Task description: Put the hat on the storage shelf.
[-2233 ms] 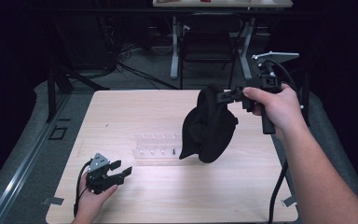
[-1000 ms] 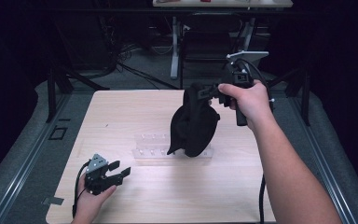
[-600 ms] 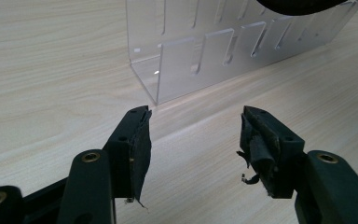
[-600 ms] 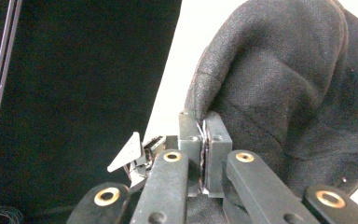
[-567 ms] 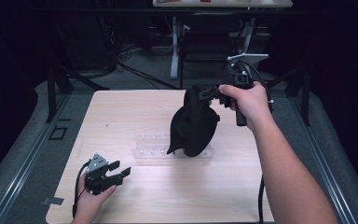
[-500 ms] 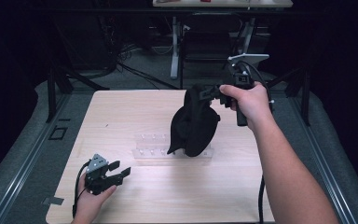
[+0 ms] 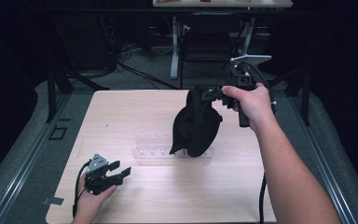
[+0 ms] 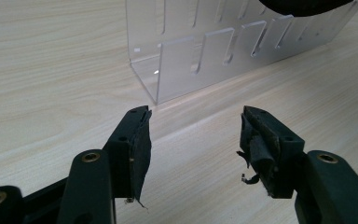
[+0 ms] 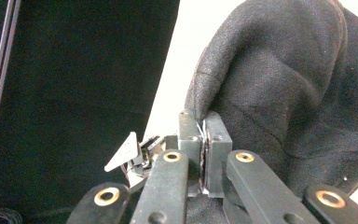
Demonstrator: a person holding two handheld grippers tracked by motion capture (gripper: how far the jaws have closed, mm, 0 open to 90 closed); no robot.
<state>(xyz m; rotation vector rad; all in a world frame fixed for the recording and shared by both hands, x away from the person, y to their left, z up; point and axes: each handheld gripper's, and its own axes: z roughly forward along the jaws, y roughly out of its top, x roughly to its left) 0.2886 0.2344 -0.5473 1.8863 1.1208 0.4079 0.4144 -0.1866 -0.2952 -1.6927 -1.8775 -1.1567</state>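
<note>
We hold the black cloth bag (image 7: 196,125) pinched at its edge in the right gripper (image 7: 209,94), hanging over the clear slotted rack (image 7: 154,150) — we lower it slowly, while the left gripper (image 7: 117,171) waits, jaws wide and empty.

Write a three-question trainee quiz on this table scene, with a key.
1. True or false: the right claw is shut on the black cloth.
2. Which best describes the left claw? A) open, holding nothing B) clamped on the rack C) shut on the cloth
3. Fill in: the cloth's lower end hangs over the clear ____ on the wooden table.

Key: 1 true; 2 A; 3 rack.
</note>
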